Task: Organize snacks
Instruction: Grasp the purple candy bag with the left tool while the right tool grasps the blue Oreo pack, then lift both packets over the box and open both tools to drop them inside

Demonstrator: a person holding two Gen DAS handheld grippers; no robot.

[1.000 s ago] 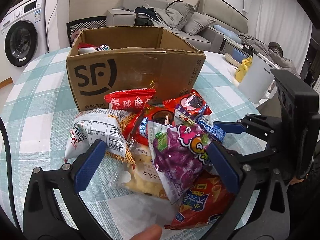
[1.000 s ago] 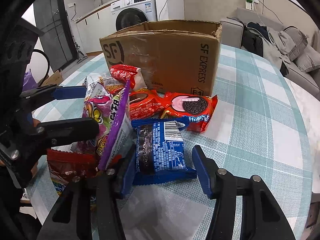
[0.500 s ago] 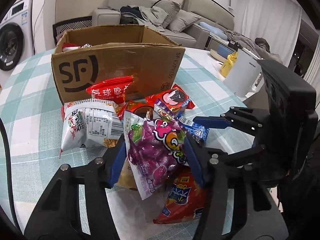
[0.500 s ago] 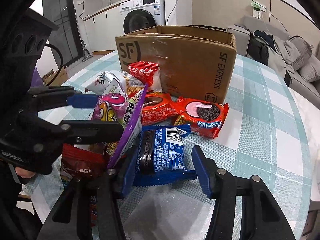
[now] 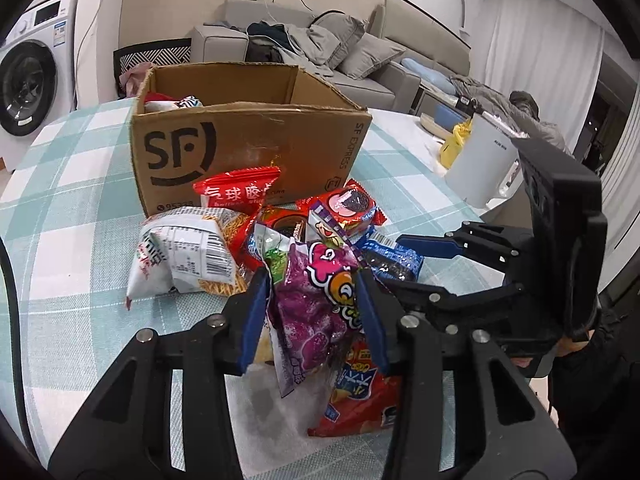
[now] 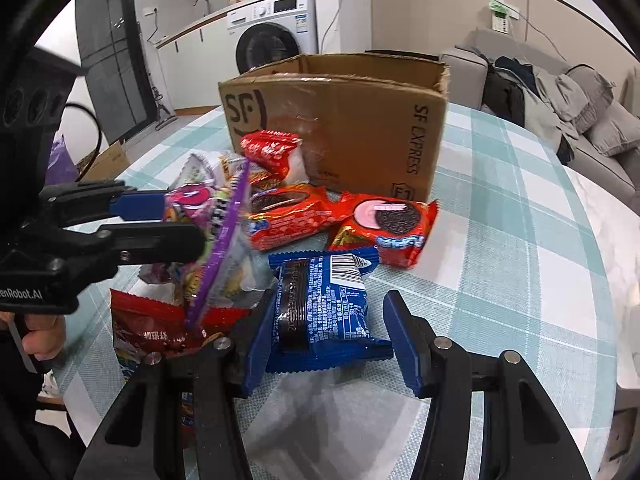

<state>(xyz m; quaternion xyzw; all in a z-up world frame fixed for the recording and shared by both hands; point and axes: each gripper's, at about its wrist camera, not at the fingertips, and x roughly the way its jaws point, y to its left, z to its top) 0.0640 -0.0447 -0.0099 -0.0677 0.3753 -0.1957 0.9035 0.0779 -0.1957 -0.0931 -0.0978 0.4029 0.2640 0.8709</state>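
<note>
My left gripper [image 5: 310, 308] is shut on a purple candy bag [image 5: 316, 312] and holds it above the snack pile; the bag also shows in the right wrist view [image 6: 208, 236]. My right gripper [image 6: 332, 344] is open around a blue cookie pack [image 6: 320, 312] lying on the table. An open SF cardboard box [image 5: 248, 148] stands behind the pile, with a few snacks inside. Two red Oreo packs [image 6: 384, 224], a red packet [image 5: 236, 192] and a white noodle snack bag [image 5: 184, 256] lie in front of it.
A red chip bag [image 5: 360, 400] lies under the lifted bag. The round table has a teal checked cloth [image 6: 520, 240]. A white appliance [image 5: 480, 160] stands beyond the table's right edge. A sofa and a washing machine stand behind.
My left gripper closed on the purple candy bag and lifted it off the pile. My right gripper stayed open around the blue cookie pack.
</note>
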